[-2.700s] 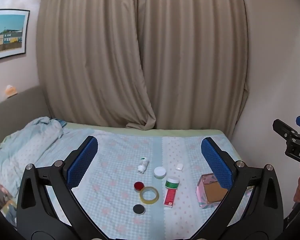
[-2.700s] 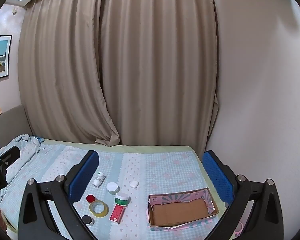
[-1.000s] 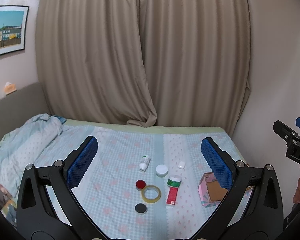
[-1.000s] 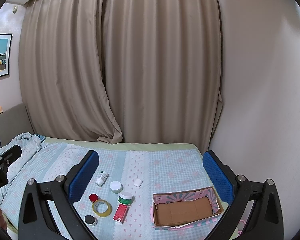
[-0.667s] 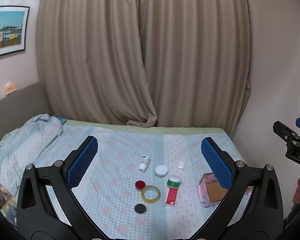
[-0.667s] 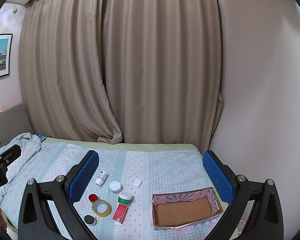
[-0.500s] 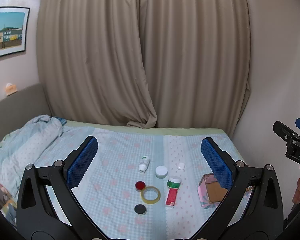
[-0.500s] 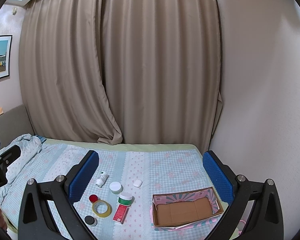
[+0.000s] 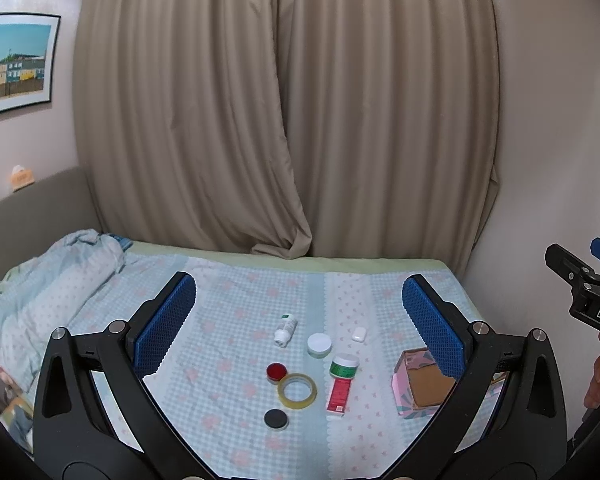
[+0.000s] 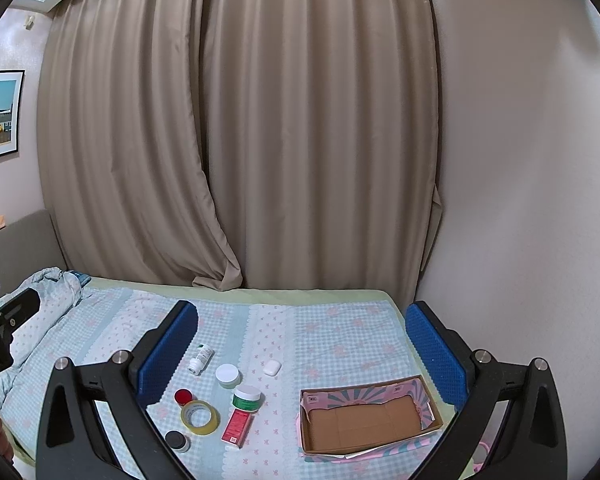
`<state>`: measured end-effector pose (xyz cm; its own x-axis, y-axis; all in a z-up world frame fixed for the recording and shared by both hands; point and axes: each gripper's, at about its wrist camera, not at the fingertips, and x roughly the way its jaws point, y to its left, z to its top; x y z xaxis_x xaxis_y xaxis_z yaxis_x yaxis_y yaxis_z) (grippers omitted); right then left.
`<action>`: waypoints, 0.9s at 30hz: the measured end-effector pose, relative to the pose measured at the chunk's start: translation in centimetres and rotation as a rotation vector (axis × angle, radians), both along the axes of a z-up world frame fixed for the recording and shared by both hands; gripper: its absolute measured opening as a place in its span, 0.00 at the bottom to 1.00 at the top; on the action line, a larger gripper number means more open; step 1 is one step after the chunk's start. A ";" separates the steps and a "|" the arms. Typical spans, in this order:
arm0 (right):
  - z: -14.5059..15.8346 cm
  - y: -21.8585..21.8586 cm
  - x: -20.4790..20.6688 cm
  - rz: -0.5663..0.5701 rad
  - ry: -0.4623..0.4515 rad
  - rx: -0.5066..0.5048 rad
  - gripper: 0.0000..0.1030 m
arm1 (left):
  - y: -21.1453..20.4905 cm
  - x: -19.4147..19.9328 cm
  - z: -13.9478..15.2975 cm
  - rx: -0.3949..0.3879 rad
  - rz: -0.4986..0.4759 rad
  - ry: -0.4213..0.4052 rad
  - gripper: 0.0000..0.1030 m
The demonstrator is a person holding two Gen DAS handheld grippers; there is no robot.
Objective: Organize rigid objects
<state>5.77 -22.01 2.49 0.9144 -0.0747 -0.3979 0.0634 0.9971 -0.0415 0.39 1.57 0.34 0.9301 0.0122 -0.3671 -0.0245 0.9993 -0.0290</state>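
Blue-padded and spread wide, my left gripper (image 9: 298,318) holds nothing and hangs above the bed (image 9: 236,304); my right gripper (image 10: 302,344) is the same, fingers far apart and bare. Between the right pads I see the cardboard box (image 10: 364,420) with its pink patterned rim, lying open on the checked sheet with only its brown floor showing (nothing inside that I can make out). Left of it, well apart from the box, the small items sit in a loose cluster: a red carton (image 10: 237,427) lying flat, touching or nearly touching a green-banded jar (image 10: 247,397) just behind it, a white-lidded jar (image 10: 227,375), a white earbud case (image 10: 272,367), and a small white bottle (image 10: 200,358) on its side. Nearer me are a tape roll (image 10: 199,418), a red-capped pot (image 10: 183,397) beside it and a black-capped pot (image 10: 177,440). Crumpled bedding (image 9: 44,280) lies at the left, beige curtains (image 9: 284,112) behind.
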 end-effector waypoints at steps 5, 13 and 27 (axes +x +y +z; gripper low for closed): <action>0.0 -0.3 0.1 0.002 0.004 0.000 1.00 | -0.2 0.1 0.0 -0.003 0.002 0.004 0.99; -0.6 -0.6 1.1 0.057 0.021 0.011 1.00 | -0.3 1.1 -0.7 0.013 0.033 0.054 0.99; -9.6 5.8 8.6 0.088 0.249 0.029 1.00 | 6.5 8.2 -11.7 0.047 -0.154 0.328 0.99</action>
